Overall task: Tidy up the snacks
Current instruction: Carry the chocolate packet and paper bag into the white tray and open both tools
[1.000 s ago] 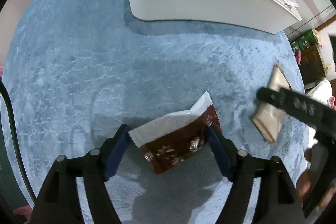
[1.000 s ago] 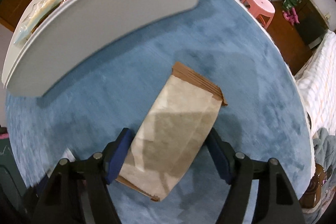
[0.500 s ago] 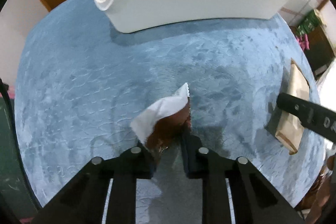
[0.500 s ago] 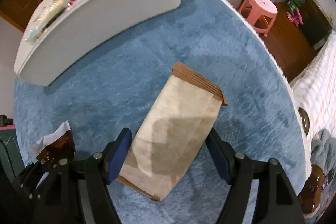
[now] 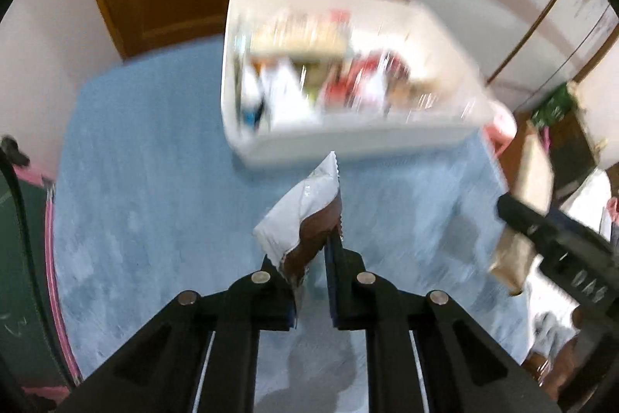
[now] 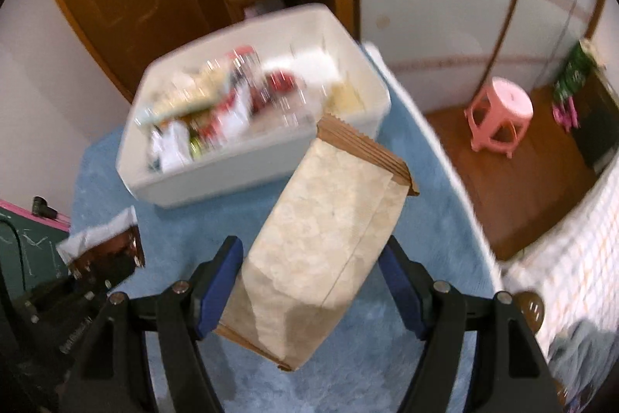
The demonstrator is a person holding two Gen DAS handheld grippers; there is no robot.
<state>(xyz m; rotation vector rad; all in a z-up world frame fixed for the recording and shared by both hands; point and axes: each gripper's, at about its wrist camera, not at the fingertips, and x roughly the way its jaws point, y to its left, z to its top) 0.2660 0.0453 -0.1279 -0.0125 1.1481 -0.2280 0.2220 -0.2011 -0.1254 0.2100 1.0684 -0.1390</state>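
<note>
Left wrist view: the left gripper (image 5: 313, 258) is pressed together on the lower end of a brown-and-white snack packet (image 5: 305, 215), which stands up from its pads toward 12 o'clock, lifted clear of the blue tabletop (image 5: 154, 180). A white bin (image 5: 348, 138), blurred and full of mixed snack wrappers, sits at 12 o'clock beyond the packet. At 3 o'clock the right gripper (image 5: 518, 219) carries a tan paper pouch (image 5: 530, 188).

Right wrist view: the right gripper (image 6: 309, 281) pinches the tan paper pouch (image 6: 329, 239) across its width, both blue pads against its sides, its brown crimped end pointing to 1 o'clock and overlapping the near wall of the white bin (image 6: 216, 180). At 9 o'clock the left gripper (image 6: 112, 268) holds the brown-and-white snack packet (image 6: 104, 242). A pink stool (image 6: 499, 119) stands on the floor at 2 o'clock
</note>
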